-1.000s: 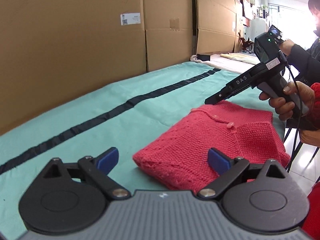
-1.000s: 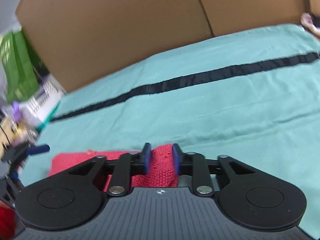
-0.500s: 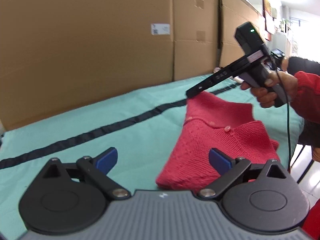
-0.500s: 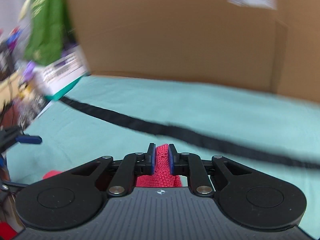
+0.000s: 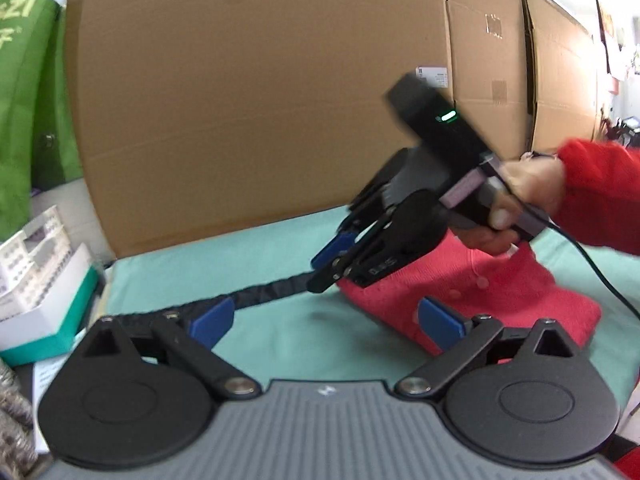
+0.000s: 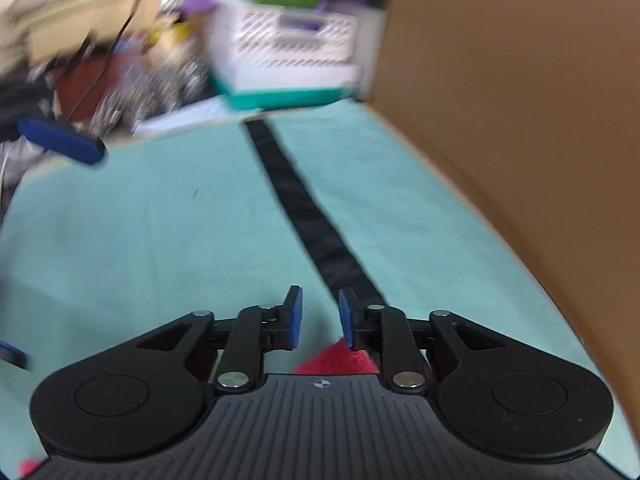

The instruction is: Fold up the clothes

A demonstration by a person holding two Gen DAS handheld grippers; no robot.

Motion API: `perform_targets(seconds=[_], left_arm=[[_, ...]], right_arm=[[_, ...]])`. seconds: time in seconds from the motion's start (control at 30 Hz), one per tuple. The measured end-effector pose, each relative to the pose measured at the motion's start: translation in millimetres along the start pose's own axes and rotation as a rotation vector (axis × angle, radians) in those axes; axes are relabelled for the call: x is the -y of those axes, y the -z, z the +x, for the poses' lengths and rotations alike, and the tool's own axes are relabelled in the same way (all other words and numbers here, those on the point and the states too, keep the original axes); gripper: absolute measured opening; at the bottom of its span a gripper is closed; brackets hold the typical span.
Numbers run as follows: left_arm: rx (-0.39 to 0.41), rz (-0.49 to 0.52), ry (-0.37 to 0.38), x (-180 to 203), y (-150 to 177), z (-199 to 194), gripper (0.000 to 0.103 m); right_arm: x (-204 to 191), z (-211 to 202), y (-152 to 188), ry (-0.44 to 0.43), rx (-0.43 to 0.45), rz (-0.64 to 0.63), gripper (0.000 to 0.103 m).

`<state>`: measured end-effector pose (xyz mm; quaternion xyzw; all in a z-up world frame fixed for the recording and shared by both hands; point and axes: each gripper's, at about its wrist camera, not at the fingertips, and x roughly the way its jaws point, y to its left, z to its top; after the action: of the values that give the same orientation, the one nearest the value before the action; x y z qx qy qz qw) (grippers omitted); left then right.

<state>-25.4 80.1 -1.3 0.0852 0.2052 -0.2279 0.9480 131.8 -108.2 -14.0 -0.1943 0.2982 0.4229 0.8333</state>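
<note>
Now the red knitted garment [image 5: 500, 296] lies as a folded bundle on the teal-covered table [image 5: 280, 340]. Right hand-held gripper [image 6: 319, 316] stands slightly parted above its edge, gripping nothing; left hand-held gripper [image 5: 326, 322] gapes wide. Folding looks finished or paused mid-way.

Teal cloth-covered table [image 5: 280, 344], black stripe [image 6: 316, 236] lengthwise; folded red knit sweater [image 5: 500, 292] lying on cloth.

The left gripper [image 5: 326, 322] hovered with its jaws spread wide, while the right gripper [image 6: 320, 318], held in a red-sleeved hand [image 5: 520, 204], stood slightly parted.
</note>
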Motion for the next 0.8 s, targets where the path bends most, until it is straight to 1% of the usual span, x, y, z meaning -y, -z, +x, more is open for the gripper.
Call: perform_targets(seconds=[0.03, 0.07, 0.1, 0.2, 0.27, 0.33, 0.37, 0.43, 0.47, 0.63, 0.67, 0.73, 0.8], left_arm=[[-0.002, 0.000, 0.044, -4.4, -5.1, 9.1, 0.099], [-0.007, 0.000, 0.097, -8.6, -10.9, 19.8, 0.100], [-0.012, 0.001, 0.150, -12.7, -16.7, 30.6, 0.100], [-0.041, -0.043, 0.354, -22.6, -33.7, 73.4, 0.102], [-0.087, -0.058, 0.431, -24.4, -44.5, 104.7, 0.102], [-0.143, -0.037, 0.452, -23.4, -52.7, 133.0, 0.102], [-0.176, -0.037, 0.474, -24.2, -55.9, 146.3, 0.102], [-0.250, -0.052, 0.533, -29.1, -58.7, 172.8, 0.102], [-0.268, -0.052, 0.541, -29.3, -57.2, 178.0, 0.102], [-0.310, -0.025, 0.534, -21.3, -48.5, 186.7, 0.102], [-0.319, -0.019, 0.533, -19.7, -46.7, 188.4, 0.102], [-0.335, -0.008, 0.530, -16.5, -43.2, 191.9, 0.102], [-0.352, 0.003, 0.528, -13.3, -39.7, 195.4, 0.100]], right_arm=[[7.5, -13.8, 2.0, 0.016, 0.032, 0.067, 0.036], [15.6, -29.7, 5.4, 0.029, 0.070, 0.142, 0.040], [26.1, -55.0, 16.5, 0.028, 0.126, 0.251, 0.044], [45.3, -132.2, 71.0, 0.022, 0.226, 0.558, 0.046], [31.2, -171.1, 111.0, 0.029, 0.226, 0.656, 0.047], [2.8, -191.1, 146.2, 0.026, 0.184, 0.723, 0.056], [-9.1, -196.7, 161.9, -0.003, 0.175, 0.779, 0.058], [-28.6, -197.8, 190.2, -0.114, 0.170, 0.905, 0.059], [-36.7, -194.5, 200.6, -0.146, 0.166, 0.963, 0.059], [-61.6, -167.0, 230.2, -0.176, 0.165, 1.190, 0.060], [-61.2, -167.5, 233.5, -0.169, 0.203, 1.219, 0.060], [-60.0, -167.7, 237.2, -0.154, 0.280, 1.274, 0.064], [-57.6, -164.8, 235.7, -0.141, 0.324, 1.312, 0.064]])
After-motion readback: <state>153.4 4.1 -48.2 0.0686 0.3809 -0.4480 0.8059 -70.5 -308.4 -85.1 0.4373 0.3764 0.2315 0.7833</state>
